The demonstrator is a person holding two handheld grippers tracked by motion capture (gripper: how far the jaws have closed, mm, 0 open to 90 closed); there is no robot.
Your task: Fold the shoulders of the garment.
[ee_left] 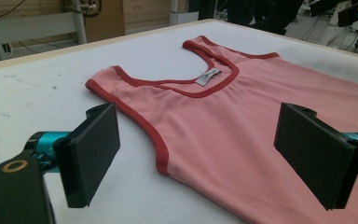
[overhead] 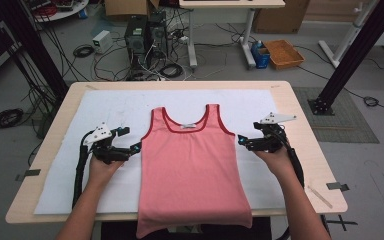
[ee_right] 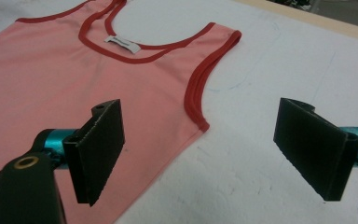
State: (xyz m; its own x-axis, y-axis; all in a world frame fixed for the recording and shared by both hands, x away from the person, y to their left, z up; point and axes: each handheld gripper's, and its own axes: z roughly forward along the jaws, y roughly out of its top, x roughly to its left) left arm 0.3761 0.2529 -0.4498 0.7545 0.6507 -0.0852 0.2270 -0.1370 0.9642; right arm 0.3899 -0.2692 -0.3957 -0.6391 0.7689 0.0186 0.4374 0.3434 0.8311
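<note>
High view: a pink tank top (overhead: 192, 165) is laid flat mid-table on a white sheet (overhead: 60, 165), hem draped over the near edge; it is flanked by the left gripper (overhead: 139, 146) and right gripper (overhead: 241, 140), seemingly for a two-sided grab.
Left gripper view: jaws are spread wide, straddling the armhole seam.
Right gripper view: jaws are spread, nothing pinched, aimed at the opposite armhole.

Left gripper (overhead: 139, 145) at centre-left and right gripper (overhead: 241, 140) at centre-right point inward, jaws wide apart, forearms rising from below.
</note>
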